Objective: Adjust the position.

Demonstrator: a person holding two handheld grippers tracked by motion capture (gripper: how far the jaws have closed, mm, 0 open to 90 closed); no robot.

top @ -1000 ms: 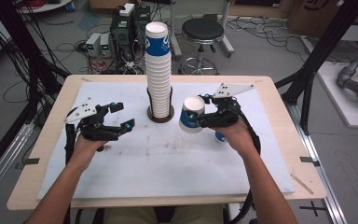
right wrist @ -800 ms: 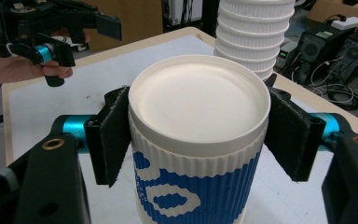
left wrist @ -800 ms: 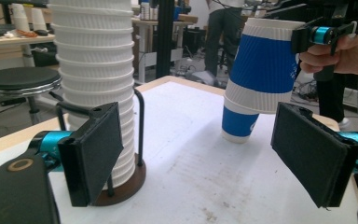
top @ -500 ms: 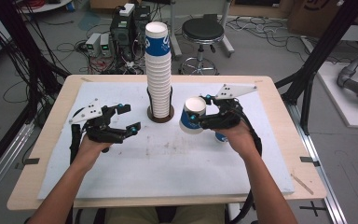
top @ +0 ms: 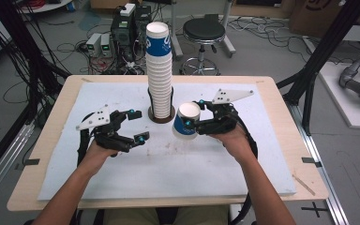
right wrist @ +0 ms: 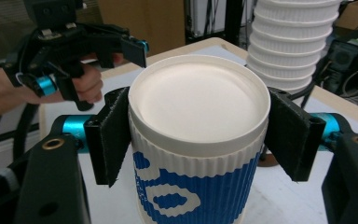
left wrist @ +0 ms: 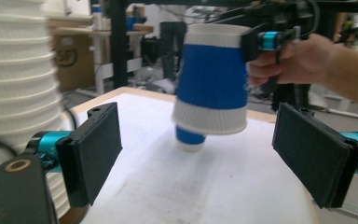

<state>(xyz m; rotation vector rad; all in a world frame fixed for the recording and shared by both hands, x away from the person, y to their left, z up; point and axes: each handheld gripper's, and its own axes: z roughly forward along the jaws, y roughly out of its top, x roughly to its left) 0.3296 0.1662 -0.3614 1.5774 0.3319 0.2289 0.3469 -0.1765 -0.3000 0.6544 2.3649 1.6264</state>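
Note:
A blue and white ribbed paper cup [top: 185,123] hangs tilted above the white mat, right of a tall stack of the same cups [top: 159,70]. My right gripper [top: 193,112] is shut on its upper wall; in the right gripper view both pads press the cup [right wrist: 198,102] just under the rim. In the left gripper view the cup [left wrist: 212,79] floats ahead, and a narrower blue and white piece [left wrist: 189,138] shows under its base. My left gripper [top: 138,124] is level and open, apart from the cup on its left; its jaws have just been opening with nothing between them.
The cup stack stands in a dark round holder [top: 161,117] at the mat's far middle. The wooden table's edge [top: 281,93] frames the white mat [top: 178,168]. Beyond the table are a black stool [top: 205,30], electronics and cables on the floor.
My left gripper has moved right, toward the held cup, and its jaws stand a little wider. The right gripper and the cup have stayed in place.

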